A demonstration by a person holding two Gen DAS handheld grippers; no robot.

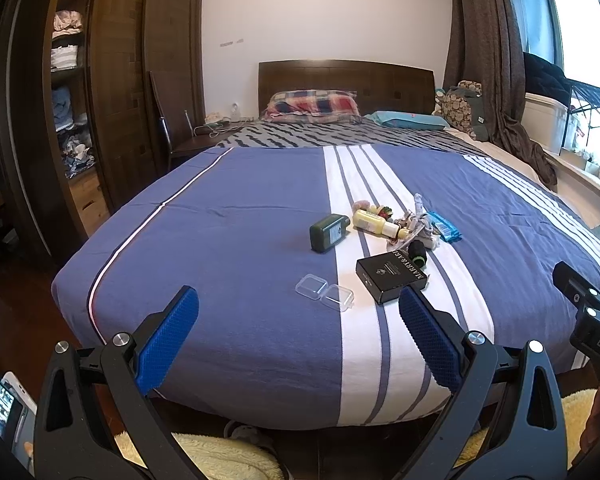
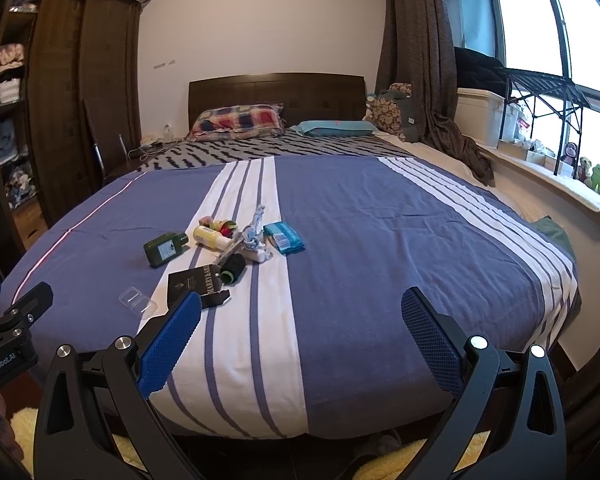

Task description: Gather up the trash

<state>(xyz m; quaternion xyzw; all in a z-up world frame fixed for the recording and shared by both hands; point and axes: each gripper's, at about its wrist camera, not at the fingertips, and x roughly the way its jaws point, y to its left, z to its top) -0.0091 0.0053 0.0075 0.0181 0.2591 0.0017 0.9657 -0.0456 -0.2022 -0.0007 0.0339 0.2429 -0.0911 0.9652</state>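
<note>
Blue-padded, each hand-held gripper, left (image 1: 299, 304) and right (image 2: 301, 308), gapes wide above the bed (image 1: 236, 216).

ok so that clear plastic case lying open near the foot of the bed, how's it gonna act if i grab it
The clear plastic case looks thin and empty, so it is probably very light and may skid on the bedspread if nudged. It lies open as two joined halves, so it may fold at the hinge when lifted. Its glossy walls could slip or crack under a hard squeeze.
</note>
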